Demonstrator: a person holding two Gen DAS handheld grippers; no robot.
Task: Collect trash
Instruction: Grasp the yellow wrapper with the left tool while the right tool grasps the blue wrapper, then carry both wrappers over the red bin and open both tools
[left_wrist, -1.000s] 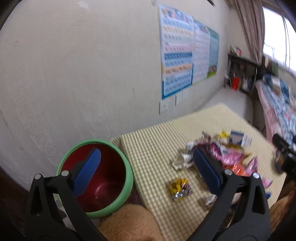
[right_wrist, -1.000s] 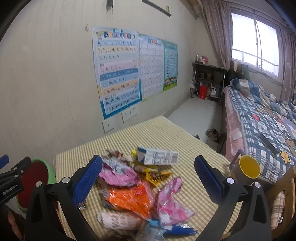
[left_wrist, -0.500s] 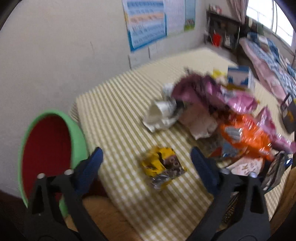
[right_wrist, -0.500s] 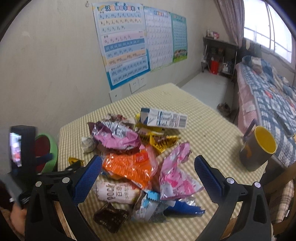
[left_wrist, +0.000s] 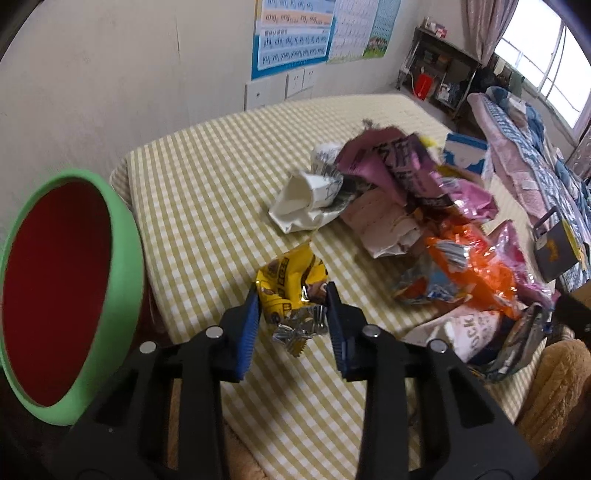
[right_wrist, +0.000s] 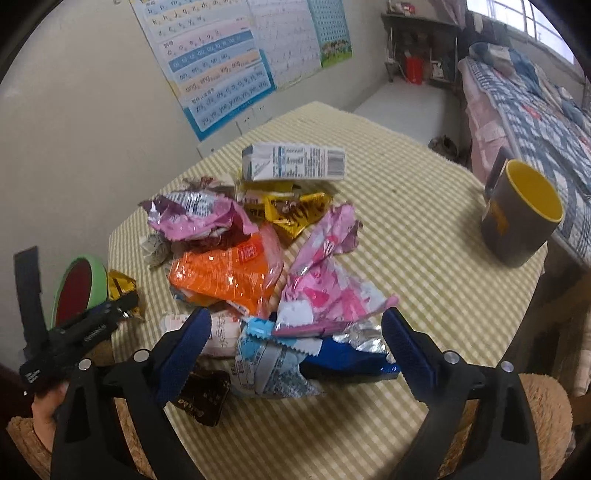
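Observation:
A heap of snack wrappers lies on the yellow checked table (left_wrist: 207, 184). Apart from it, near the edge, is a crumpled yellow wrapper (left_wrist: 291, 284). My left gripper (left_wrist: 293, 306) is closing, and its blue pads touch that wrapper on both sides. My right gripper (right_wrist: 295, 321) hangs low over the near end of the heap. Its jaws are wide and closing slightly, with a light-blue wrapper (right_wrist: 266, 358) and a dark-blue wrapper (right_wrist: 343, 360) between them, untouched. In the right wrist view the left gripper (right_wrist: 123, 306) holds the yellow wrapper (right_wrist: 120, 284).
A green bin with a red inside (left_wrist: 125, 258) stands beside the table's left edge. Orange (right_wrist: 225, 273) and pink (right_wrist: 325, 291) wrappers and a milk carton (right_wrist: 295, 162) fill the heap. A grey mug (right_wrist: 521, 218) stands at the right edge. A bed lies beyond.
Both grippers have tipped down and sunk toward the table. The left jaws went from wide open to closed around the yellow wrapper. The right gripper came in over the heap.

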